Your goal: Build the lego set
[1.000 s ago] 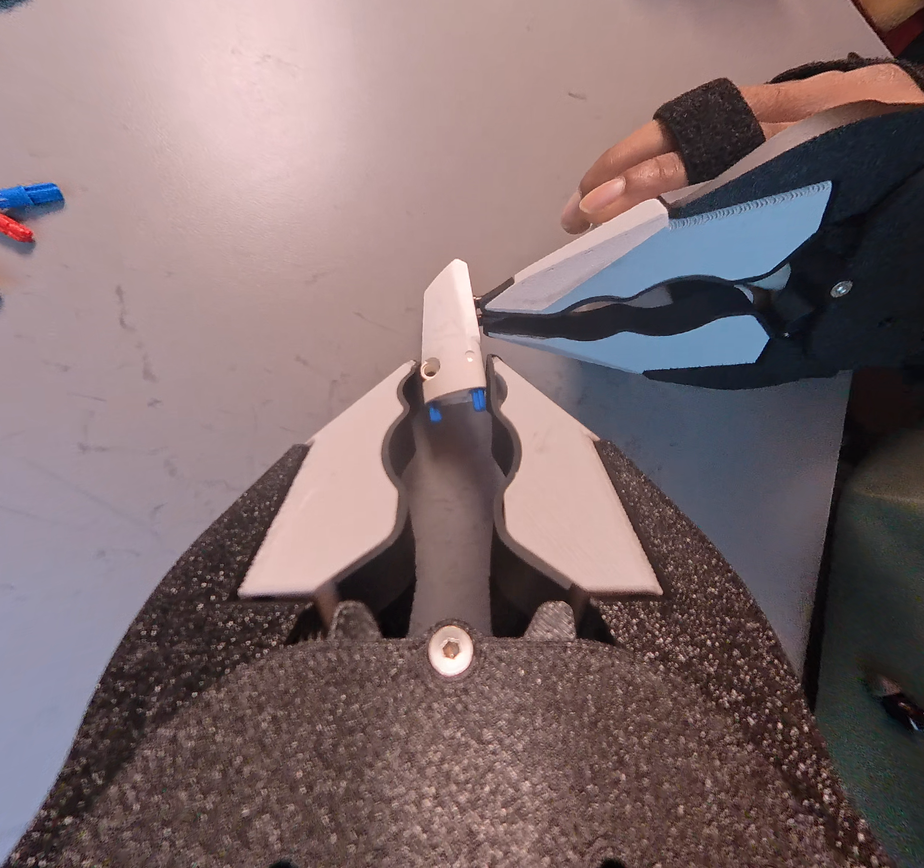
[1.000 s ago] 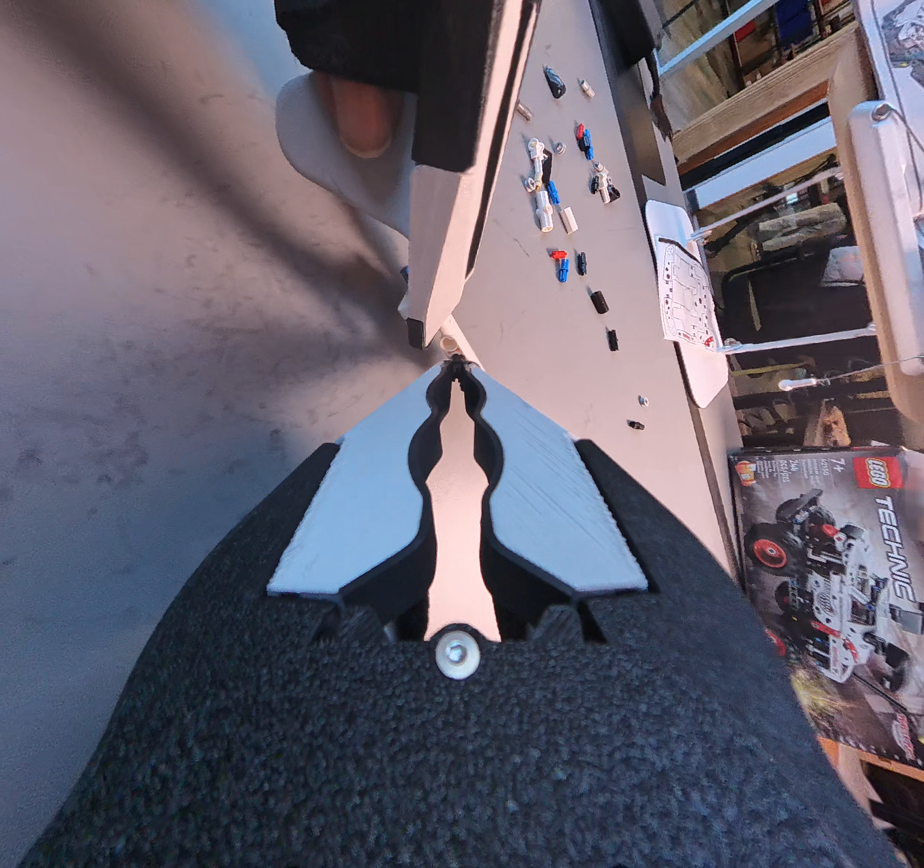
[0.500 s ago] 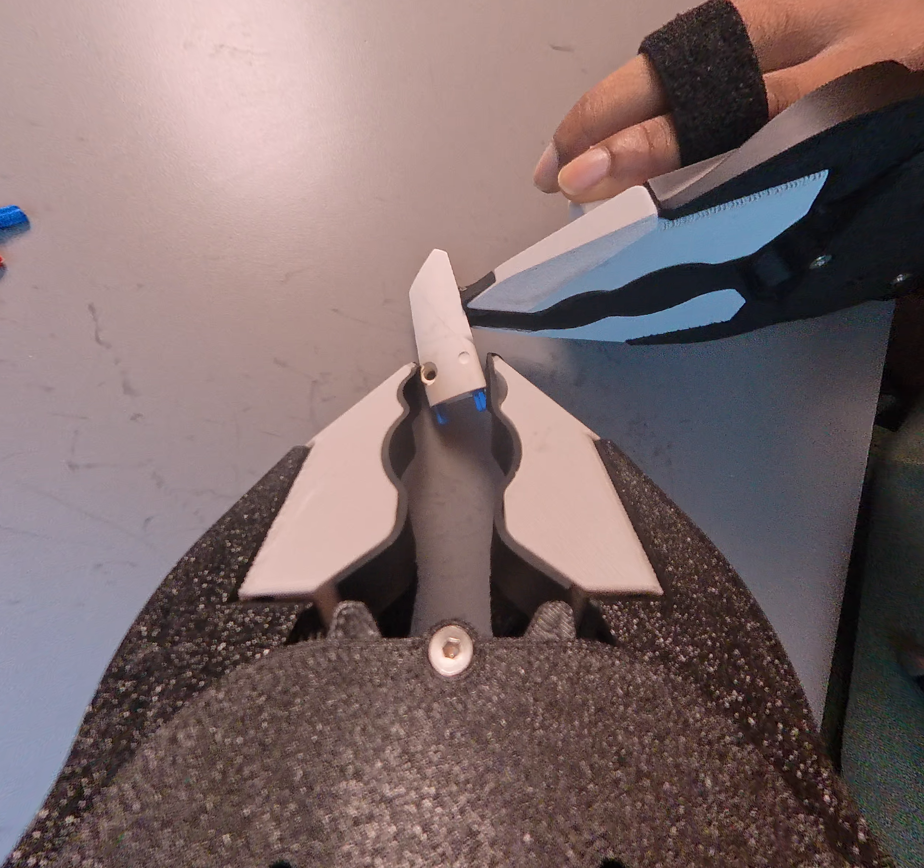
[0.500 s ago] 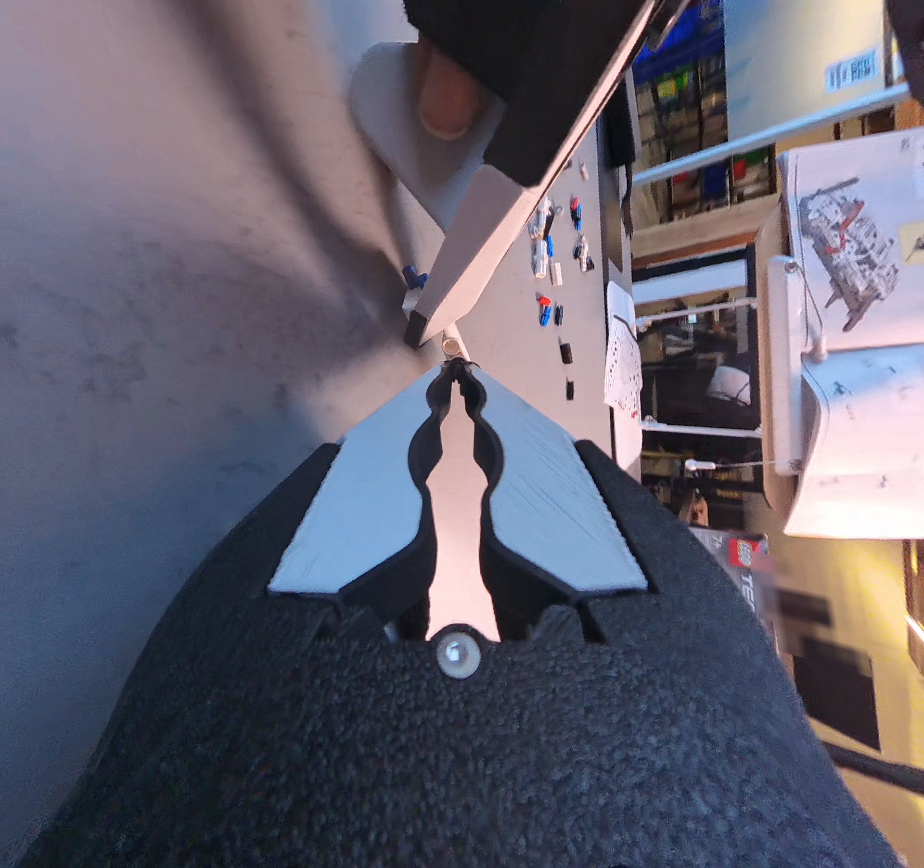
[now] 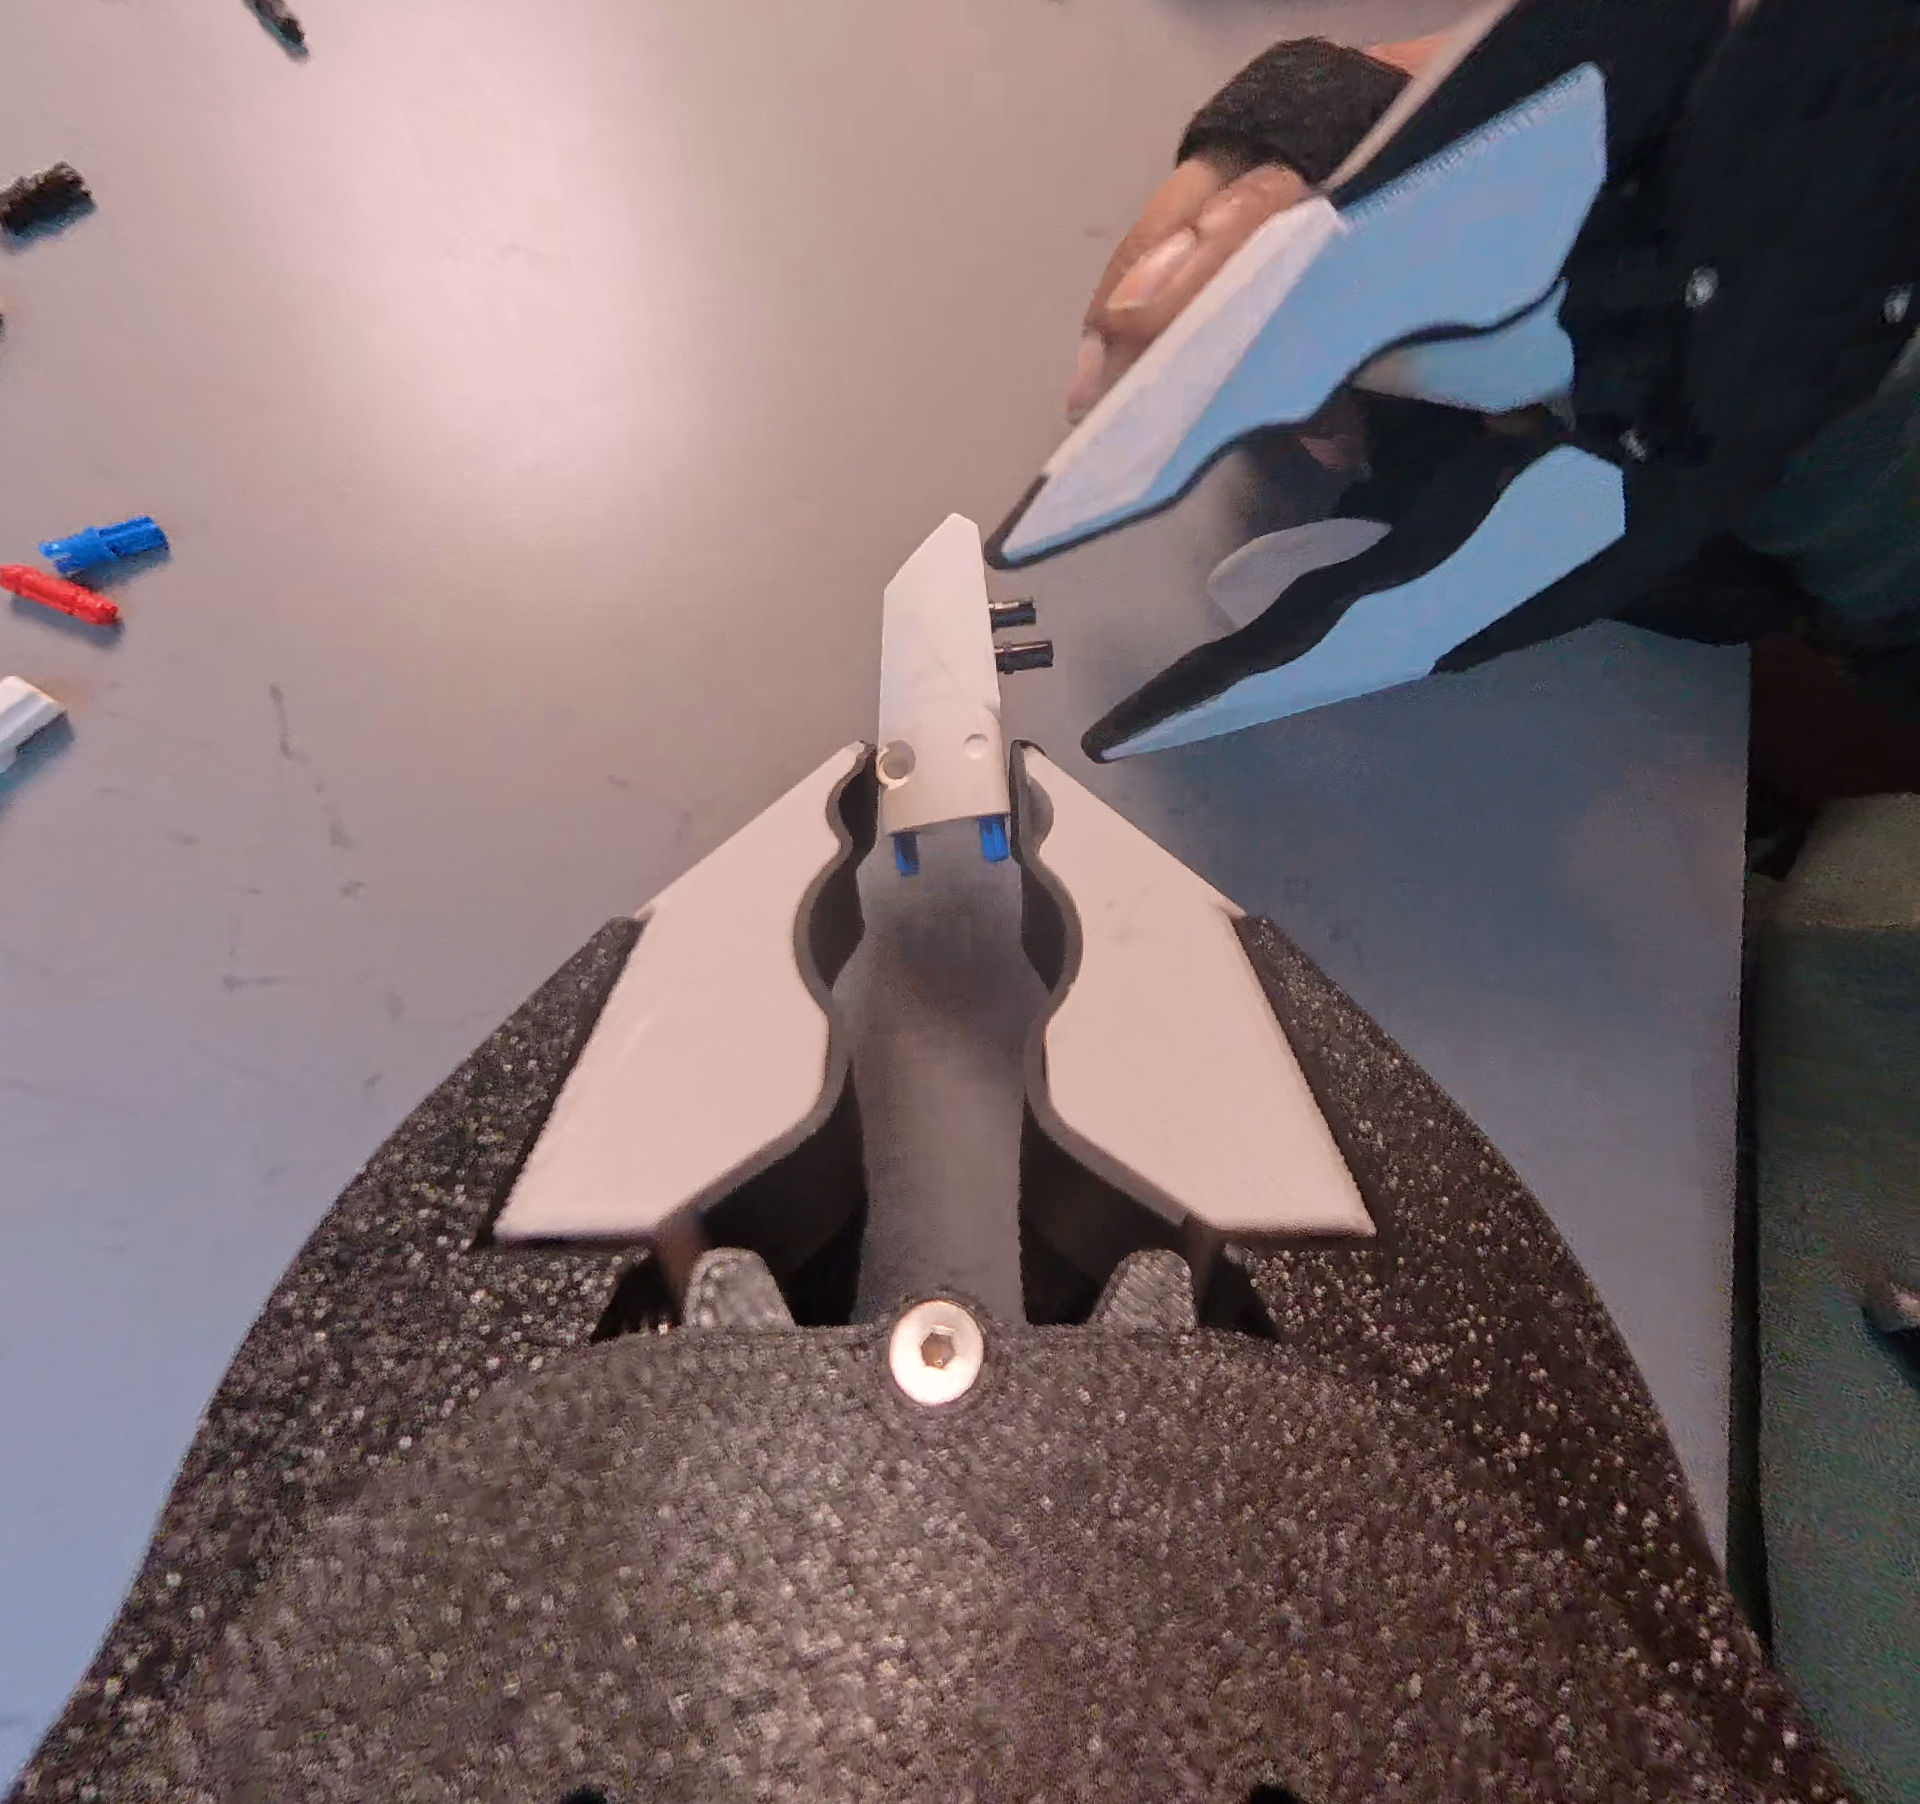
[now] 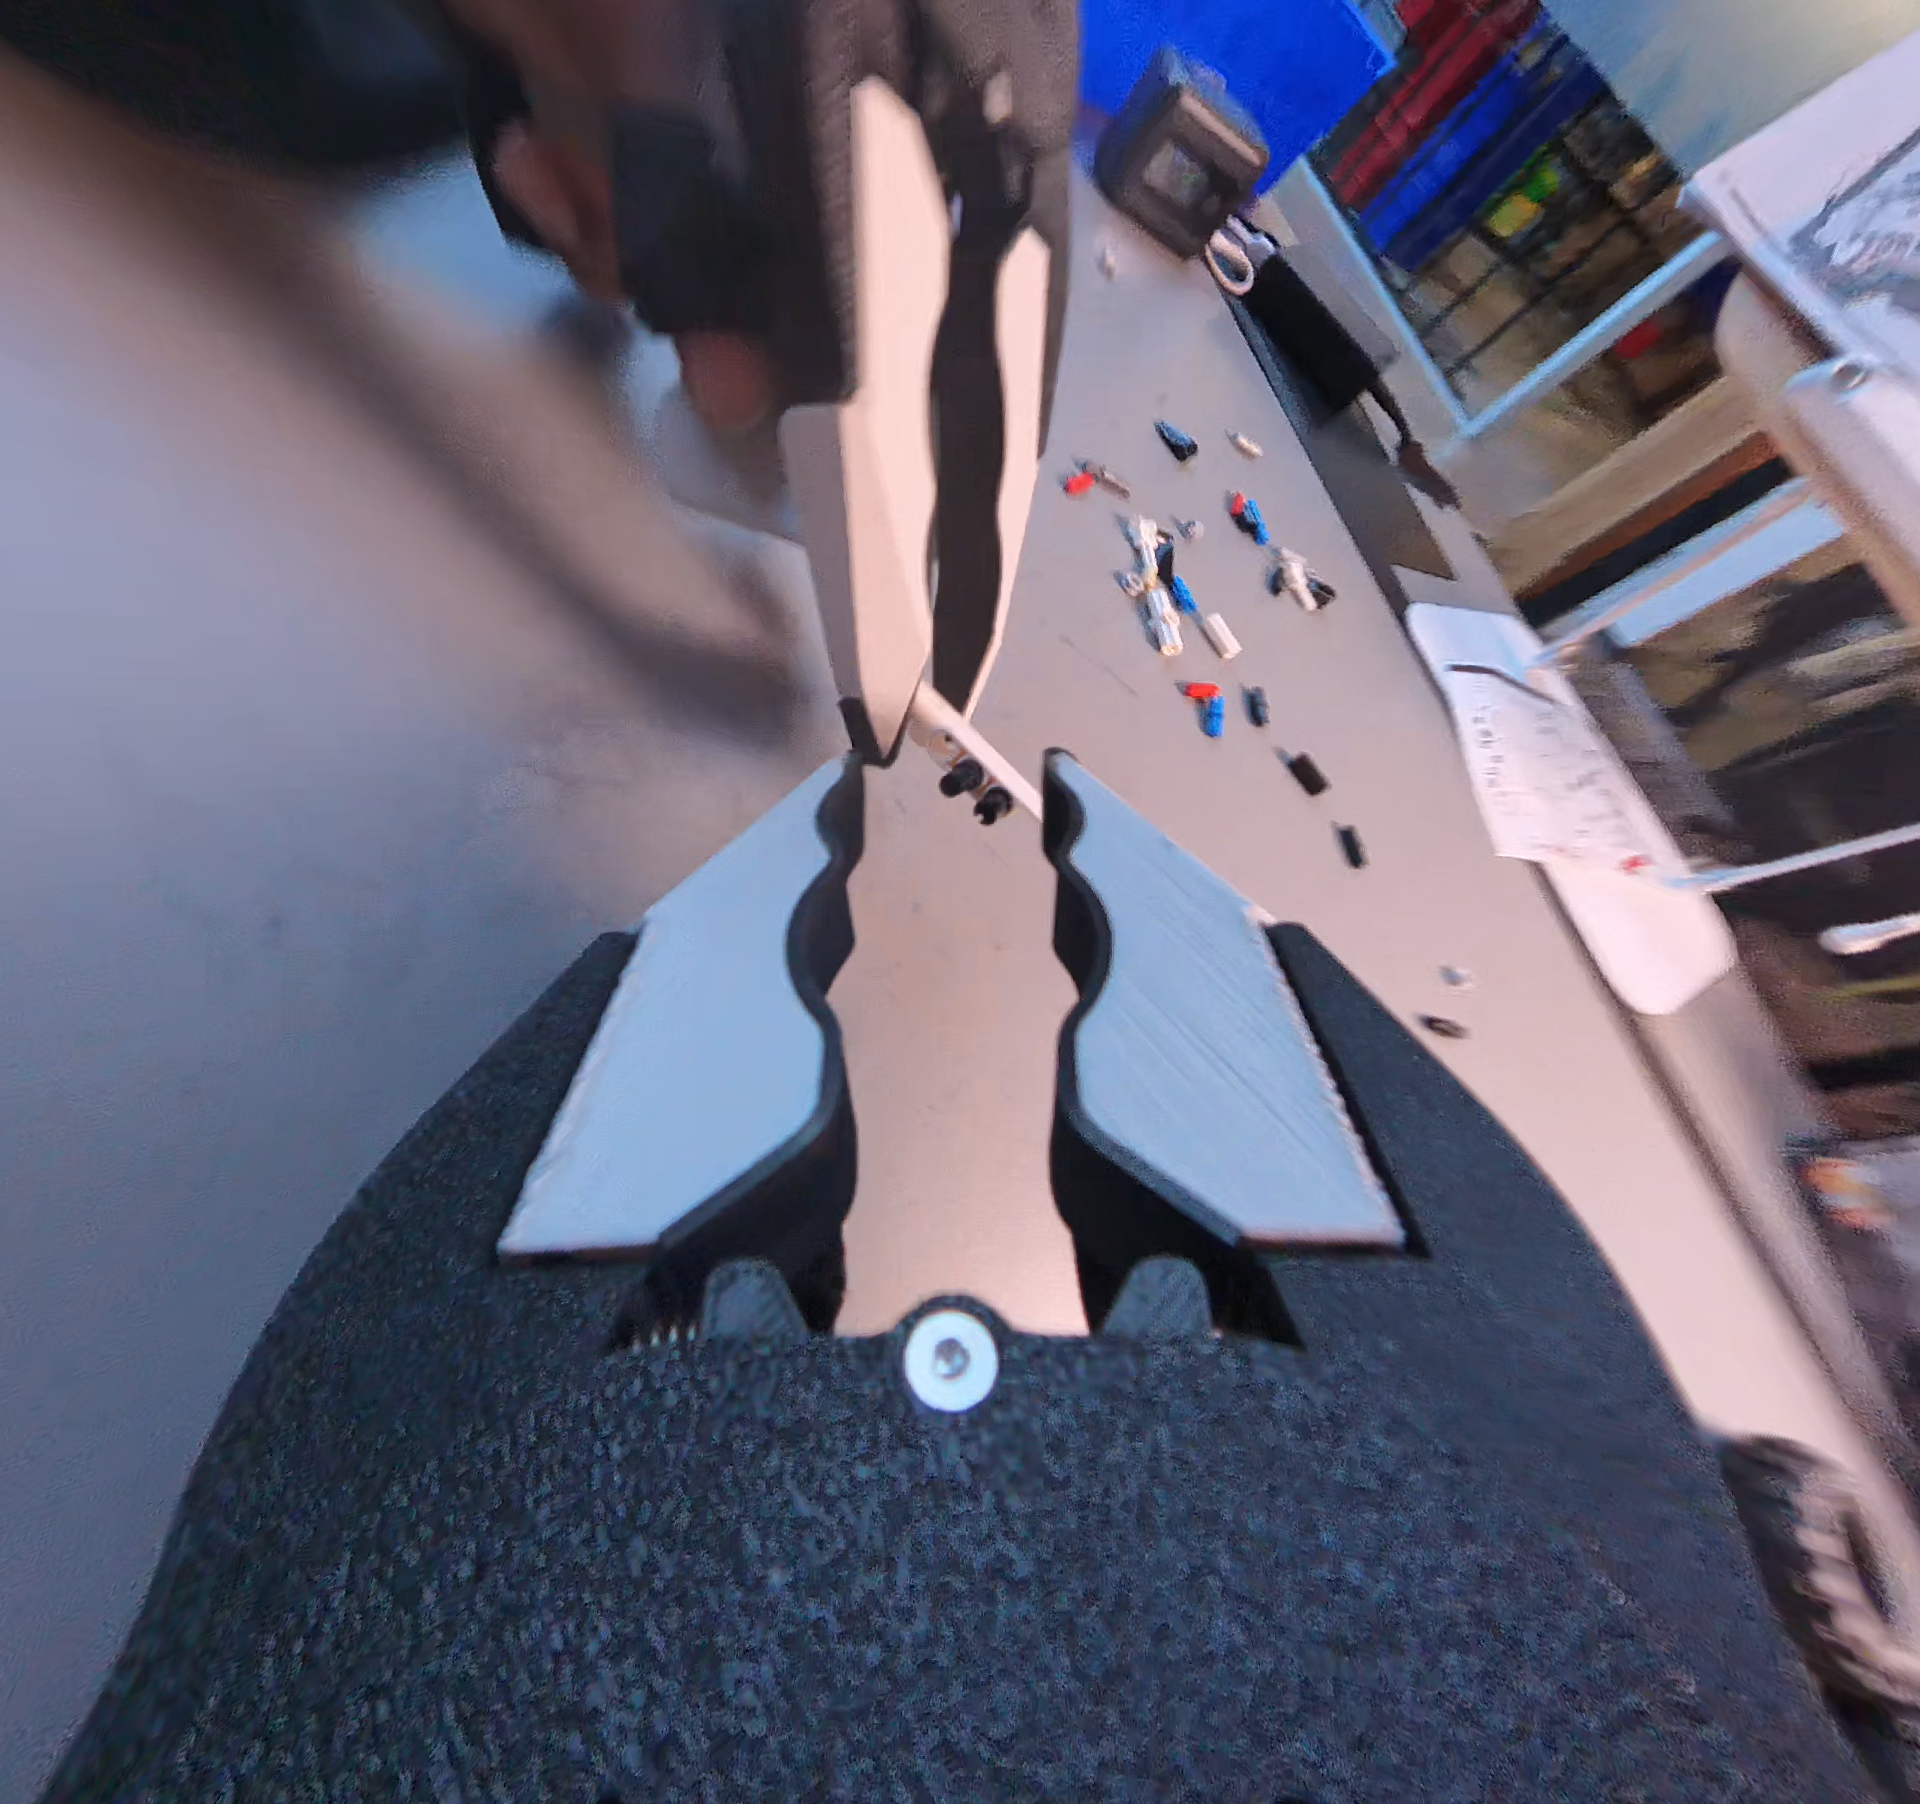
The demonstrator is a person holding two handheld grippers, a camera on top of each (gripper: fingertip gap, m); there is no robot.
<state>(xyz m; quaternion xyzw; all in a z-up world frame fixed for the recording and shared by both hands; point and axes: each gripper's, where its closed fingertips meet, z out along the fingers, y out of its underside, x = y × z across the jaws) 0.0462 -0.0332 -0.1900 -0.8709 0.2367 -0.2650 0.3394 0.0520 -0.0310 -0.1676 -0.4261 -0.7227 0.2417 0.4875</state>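
Observation:
My left gripper [image 5: 943,762] is shut on a white lego panel [image 5: 938,674] that points away from me above the grey table [image 5: 520,300]. Two black pins [image 5: 1018,632] stick out of the panel's right side and two blue pins [image 5: 951,845] out of its near end. My right gripper [image 6: 951,767] is open and empty; in the left wrist view [image 5: 1039,653] its fingers stand just right of the black pins, apart from them. In the right wrist view the panel [image 6: 971,741] and black pins [image 6: 971,788] show between my open fingertips, with the left gripper [image 6: 894,715] above.
Loose lego pieces lie on the table: a blue pin [image 5: 104,544], a red pin [image 5: 57,593], black pins [image 5: 42,194] and a cluster [image 6: 1195,591] farther off. A white instruction stand [image 6: 1558,798] sits at the table edge. A gloved hand [image 5: 1226,227] holds the right gripper. Both grippers' tips are close together, under 4 cm apart. The blue pin [image 5: 104,544] is about equally far from each gripper, around 15 centimetres. The right camera catches it too, in the right wrist view [image 6: 1212,716].
My right gripper was shut on a black pin at the panel's side; now it is open and drawn back a little. Both black pins stay in the panel.

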